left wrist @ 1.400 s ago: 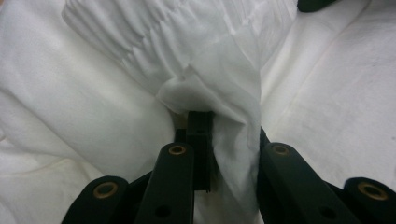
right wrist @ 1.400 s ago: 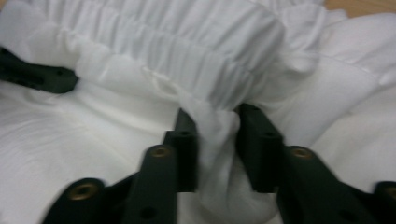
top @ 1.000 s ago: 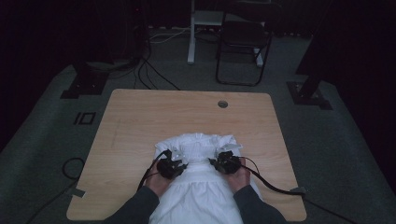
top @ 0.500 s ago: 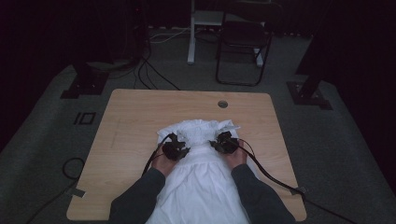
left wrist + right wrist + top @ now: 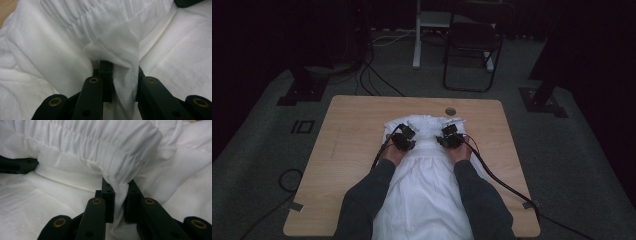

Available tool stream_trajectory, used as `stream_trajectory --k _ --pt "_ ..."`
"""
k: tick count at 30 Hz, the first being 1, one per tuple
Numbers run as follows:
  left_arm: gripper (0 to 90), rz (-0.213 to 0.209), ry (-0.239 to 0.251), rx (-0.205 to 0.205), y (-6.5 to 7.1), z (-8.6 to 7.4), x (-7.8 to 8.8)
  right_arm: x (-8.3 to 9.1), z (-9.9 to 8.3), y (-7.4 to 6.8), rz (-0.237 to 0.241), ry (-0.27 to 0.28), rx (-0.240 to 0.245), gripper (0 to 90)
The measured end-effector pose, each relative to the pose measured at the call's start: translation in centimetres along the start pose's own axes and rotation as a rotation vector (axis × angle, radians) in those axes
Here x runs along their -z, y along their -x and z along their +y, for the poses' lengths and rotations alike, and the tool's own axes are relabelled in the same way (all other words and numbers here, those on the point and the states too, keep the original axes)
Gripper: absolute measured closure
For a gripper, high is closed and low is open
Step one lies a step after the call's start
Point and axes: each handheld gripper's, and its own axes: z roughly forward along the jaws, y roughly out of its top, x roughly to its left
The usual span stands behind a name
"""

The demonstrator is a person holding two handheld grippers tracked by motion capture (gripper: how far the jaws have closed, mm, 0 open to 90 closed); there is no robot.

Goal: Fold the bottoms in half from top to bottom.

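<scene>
The white garment (image 5: 427,175) is thin woven cloth, matt and soft, lying in loose folds; near its far end a band (image 5: 100,142) is tightly gathered into fine ridges, while the near part lies smoother with faint creases. The bench (image 5: 347,150) has a pale wood-grain top with a smooth, matt finish. The left hand-held gripper (image 5: 120,75) and the right hand-held gripper (image 5: 117,197) look like black plastic with a dull sheen, set with small brass-coloured metal rivets (image 5: 94,80). The sleeves (image 5: 362,200) are dark matt cloth. The floor (image 5: 257,150) is grey, rough-textured carpet.
</scene>
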Motion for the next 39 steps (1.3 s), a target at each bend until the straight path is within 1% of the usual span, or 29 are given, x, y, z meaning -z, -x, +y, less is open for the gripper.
stream_trajectory --k 2,4,5,6,8,9,10,12,13,14,15,17,18,19,20,21,22,23,24,25,28,31,32,33,34,35,36,37,39 --pt "81.6 -0.015 0.038 0.014 0.0 -0.3 1.0 0.9 0.0 -0.3 -0.003 0.013 0.02 81.7" --pt "82.0 -0.04 0.099 0.031 -0.1 -0.6 2.6 2.5 0.0 -0.6 0.005 0.06 0.048 81.6" --pt "82.2 -0.04 0.099 0.031 -0.1 -0.6 2.6 3.5 0.1 -0.7 0.019 0.085 0.042 81.7" --pt "82.6 -0.055 0.176 0.029 0.1 -0.5 5.0 4.8 0.2 -0.8 0.037 0.116 0.048 82.3" --pt "82.8 -0.067 0.242 0.022 0.5 -0.2 7.9 6.9 0.5 -1.0 0.065 0.165 0.057 83.2" --pt "82.9 -0.067 0.242 0.022 0.5 -0.2 7.9 8.3 0.6 -1.3 0.077 0.189 0.064 83.5" --pt "82.9 -0.081 0.289 0.013 1.0 -0.1 10.1 9.1 0.7 -1.4 0.084 0.205 0.068 83.5" --pt "82.9 -0.105 0.337 0.009 1.9 -0.4 12.5 11.4 0.6 -1.9 0.111 0.241 0.084 83.6" --pt "82.9 -0.111 0.35 -0.003 2.4 -0.6 13.5 12.4 0.4 -2.2 0.118 0.254 0.096 83.6" --pt "82.9 -0.111 0.35 -0.003 2.4 -0.6 13.5 12.4 0.4 -2.2 0.118 0.254 0.096 83.6" --pt "82.8 -0.125 0.368 -0.014 3.5 -1.5 15.1 14.3 -0.2 -2.9 0.134 0.271 0.13 83.6" --pt "82.7 -0.134 0.356 -0.03 4.7 -2.9 16.0 15.6 -1.4 -3.8 0.144 0.272 0.16 83.6" --pt "82.6 -0.134 0.356 -0.03 4.7 -2.9 16.0 15.6 -1.4 -3.8 0.144 0.272 0.16 83.6" --pt "82.5 -0.149 0.336 -0.04 5.5 -4.2 16.1 16.0 -2.6 -4.3 0.162 0.254 0.168 83.6" --pt "82.3 -0.149 0.336 -0.04 5.5 -4.2 16.1 16.0 -2.6 -4.3 0.162 0.254 0.168 83.6" --pt "82.0 -0.179 0.316 -0.014 6.2 -5.7 15.6 15.8 -4.2 -4.7 0.187 0.224 0.167 83.5" --pt "82.0 -0.179 0.316 -0.014 6.2 -5.7 15.6 15.6 -5.0 -4.9 0.194 0.21 0.173 83.5" --pt "82.0 -0.215 0.278 0.017 7.0 -7.2 14.6 15.4 -5.8 -5.0 0.196 0.195 0.171 83.5" --pt "81.9 -0.215 0.278 0.017 7.0 -7.2 14.6 15.1 -6.5 -5.1 0.196 0.179 0.169 83.5" --pt "81.8 -0.234 0.217 0.011 8.0 -8.6 13.1 14.8 -7.2 -5.2 0.192 0.16 0.171 83.5" --pt "81.5 -0.244 0.119 0.012 8.8 -10.3 10.6 13.2 -9.2 -5.3 0.194 0.096 0.161 83.5" --pt "81.2 -0.23 0.052 -0.01 8.8 -11.2 8.7 11.6 -10.8 -5.6 0.206 0.035 0.147 83.4" --pt "81.2 -0.24 0.061 -0.013 8.5 -11.3 8.5 11.2 -11.1 -5.7 0.208 0.026 0.149 83.4" --pt "81.3 -0.257 0.062 0.001 8.0 -11.3 8.3 11.0 -11.2 -5.8 0.203 0.021 0.151 83.4" --pt "81.4 -0.257 0.062 0.001 8.0 -11.3 8.3 11.0 -11.2 -5.8 0.203 0.021 0.151 83.4" --pt "81.4 -0.246 0.051 -0.004 7.2 -10.9 8.0 10.5 -11.2 -6.0 0.205 0.012 0.144 83.2" --pt "81.4 -0.246 0.051 -0.004 7.2 -10.9 8.0 10.5 -11.2 -6.0 0.205 0.012 0.144 83.2" --pt "81.4 -0.244 0.044 -0.011 6.5 -10.4 7.7 10.0 -11.0 -5.8 0.216 0.004 0.124 83.1" --pt "81.4 -0.231 0.035 -0.031 6.0 -9.9 7.4 9.5 -10.8 -5.8 0.211 -0.005 0.114 83.0"
